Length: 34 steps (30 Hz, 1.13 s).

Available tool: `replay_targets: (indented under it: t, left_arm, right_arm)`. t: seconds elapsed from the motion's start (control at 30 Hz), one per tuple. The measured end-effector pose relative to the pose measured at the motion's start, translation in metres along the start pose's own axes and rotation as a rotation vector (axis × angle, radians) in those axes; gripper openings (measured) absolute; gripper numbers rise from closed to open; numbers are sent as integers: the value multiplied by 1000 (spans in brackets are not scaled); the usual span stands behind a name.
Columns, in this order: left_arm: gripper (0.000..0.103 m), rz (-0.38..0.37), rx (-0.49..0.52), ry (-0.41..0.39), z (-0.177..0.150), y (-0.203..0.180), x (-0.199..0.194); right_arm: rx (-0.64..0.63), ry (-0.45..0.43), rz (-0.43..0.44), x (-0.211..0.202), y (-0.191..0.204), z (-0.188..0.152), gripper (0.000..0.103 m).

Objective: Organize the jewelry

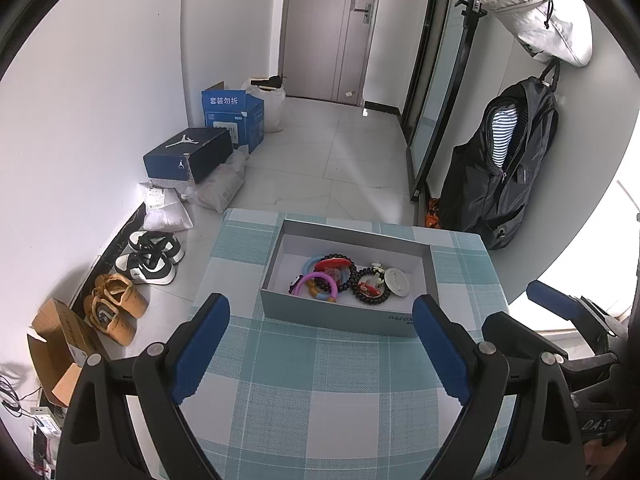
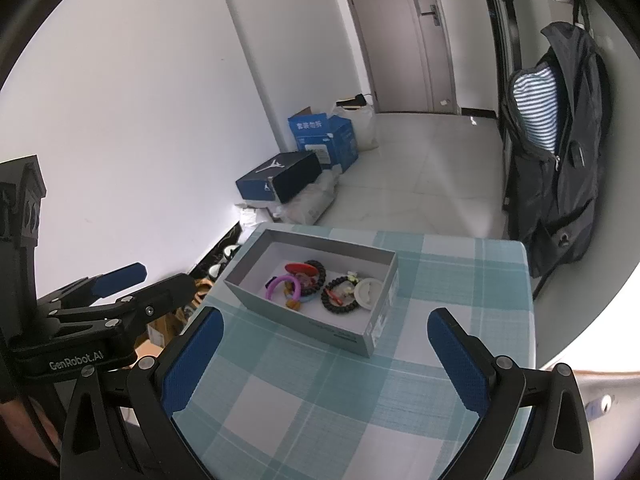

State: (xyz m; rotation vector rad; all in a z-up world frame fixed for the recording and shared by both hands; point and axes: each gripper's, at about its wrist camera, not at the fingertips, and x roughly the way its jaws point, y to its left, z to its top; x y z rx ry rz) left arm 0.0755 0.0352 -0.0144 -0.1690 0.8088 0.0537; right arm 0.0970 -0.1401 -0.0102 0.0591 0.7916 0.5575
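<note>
Room: tiled hallway, white walls, shoeboxes (image 1: 188,158) and shoes (image 1: 150,256) along the left wall. Desk (image 1: 320,380): blue-checked cloth. Grey box (image 1: 344,312), lidless, ahead of both tongs, beyond their tips; contents: purple bangle (image 1: 316,282), black bead bracelets (image 1: 370,294), white round piece (image 1: 396,280). Left tongs (image 1: 320,332): spread wide, nothing held. Right tongs (image 2: 324,344): spread wide, nothing held.

Bracelets (image 1: 340,280) lie in the box (image 1: 320,318) on the table (image 1: 340,380).
</note>
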Motion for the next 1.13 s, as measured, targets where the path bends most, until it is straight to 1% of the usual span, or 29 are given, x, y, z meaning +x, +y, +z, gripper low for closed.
replay_targets:
  t: [0.53,0.8,1.13]
  left_arm:
    - [90,5,4,-2,0,0,0]
    - [90,0,-9,13,0,2,0]
    - [90,4,18,-5,-1,1,0]
  right_arm:
    - [7,10,-6,2,-2,0,103]
    - [18,9,-13,2,-3,2,103]
    - [18,11,-16,3,-3,1,103]
